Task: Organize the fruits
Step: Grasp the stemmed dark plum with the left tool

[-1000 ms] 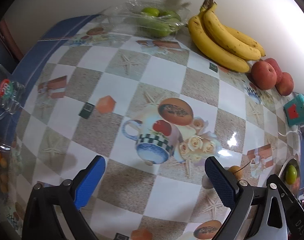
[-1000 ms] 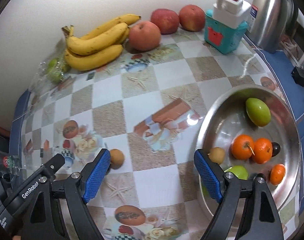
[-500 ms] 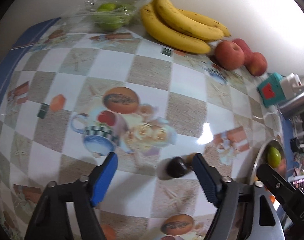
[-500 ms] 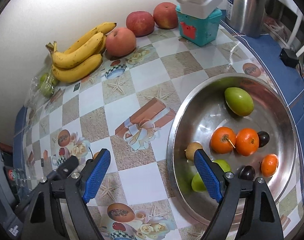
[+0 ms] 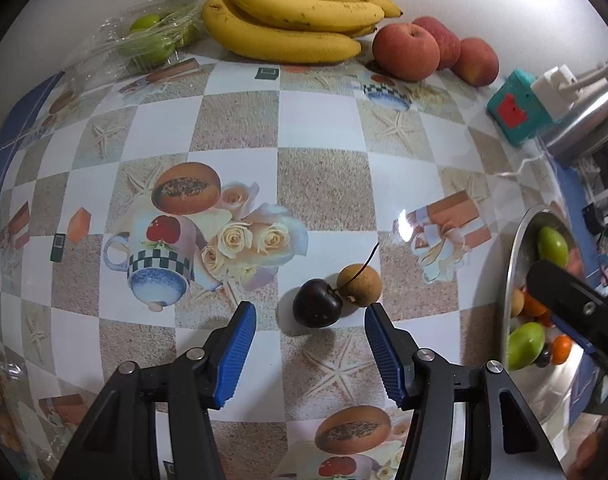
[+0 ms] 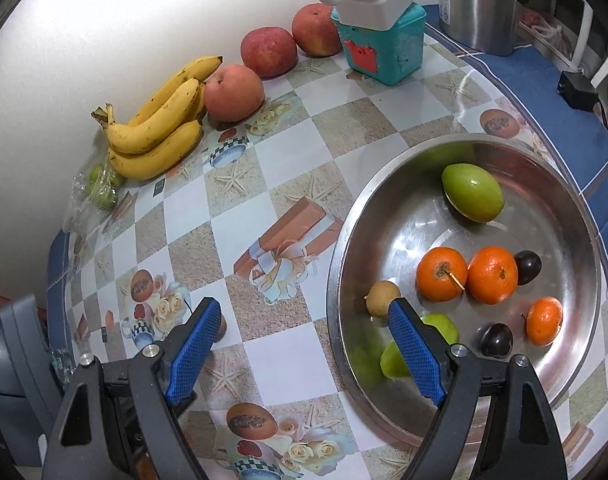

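Left wrist: left gripper (image 5: 310, 322) closing around unheld cherry (image 5: 316, 307); no legible writing.

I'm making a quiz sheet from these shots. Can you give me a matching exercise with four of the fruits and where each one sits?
Things:
1. bananas
2. cherry
3. oranges
4. limes

Places:
A. in the metal bowl
B. in a clear bag by the wall
C. on the cloth in front of the left gripper, beside a longan
D. against the wall, next to an apple

Pairs: 1-D, 2-C, 3-A, 4-B
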Available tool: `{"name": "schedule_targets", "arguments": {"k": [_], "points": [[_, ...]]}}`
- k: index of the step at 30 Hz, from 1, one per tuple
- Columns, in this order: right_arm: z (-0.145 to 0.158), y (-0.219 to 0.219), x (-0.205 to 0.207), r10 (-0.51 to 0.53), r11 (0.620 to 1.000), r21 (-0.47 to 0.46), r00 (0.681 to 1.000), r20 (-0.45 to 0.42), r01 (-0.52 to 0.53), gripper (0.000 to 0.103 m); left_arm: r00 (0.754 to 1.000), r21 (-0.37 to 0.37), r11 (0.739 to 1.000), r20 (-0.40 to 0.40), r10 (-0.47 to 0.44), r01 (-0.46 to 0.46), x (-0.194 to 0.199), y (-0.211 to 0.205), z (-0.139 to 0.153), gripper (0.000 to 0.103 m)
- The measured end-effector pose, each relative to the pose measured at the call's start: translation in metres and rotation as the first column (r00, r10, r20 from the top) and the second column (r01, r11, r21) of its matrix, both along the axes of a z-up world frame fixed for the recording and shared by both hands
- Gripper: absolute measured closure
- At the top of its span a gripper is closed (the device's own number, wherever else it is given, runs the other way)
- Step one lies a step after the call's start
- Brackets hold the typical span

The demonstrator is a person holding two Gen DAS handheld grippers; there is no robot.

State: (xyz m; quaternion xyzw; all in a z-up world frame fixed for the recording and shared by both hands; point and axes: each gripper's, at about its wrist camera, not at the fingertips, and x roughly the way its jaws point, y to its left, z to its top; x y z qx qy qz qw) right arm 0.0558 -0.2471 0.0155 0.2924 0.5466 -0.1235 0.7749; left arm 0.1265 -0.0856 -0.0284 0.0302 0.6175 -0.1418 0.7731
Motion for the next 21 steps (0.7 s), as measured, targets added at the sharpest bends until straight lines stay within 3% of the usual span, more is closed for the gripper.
{"name": "schedule_targets", "arguments": {"k": [14, 21], "points": [[-0.003, -0.002, -0.001, -0.007, 1.0, 0.017, 1.0, -0.015, 0.007, 0.017, 0.994, 0.05, 0.993, 0.042, -0.105, 0.103, 0.0, -0.024, -0.019, 0.058], [-0.005, -0.001, 0.0, 0.0, 1.0, 0.02, 1.0, -0.022, 0.001, 0.017, 0.993, 0.048, 0.993, 0.053, -0.106, 0.104, 0.002, -0.027, -0.018, 0.074]]}}
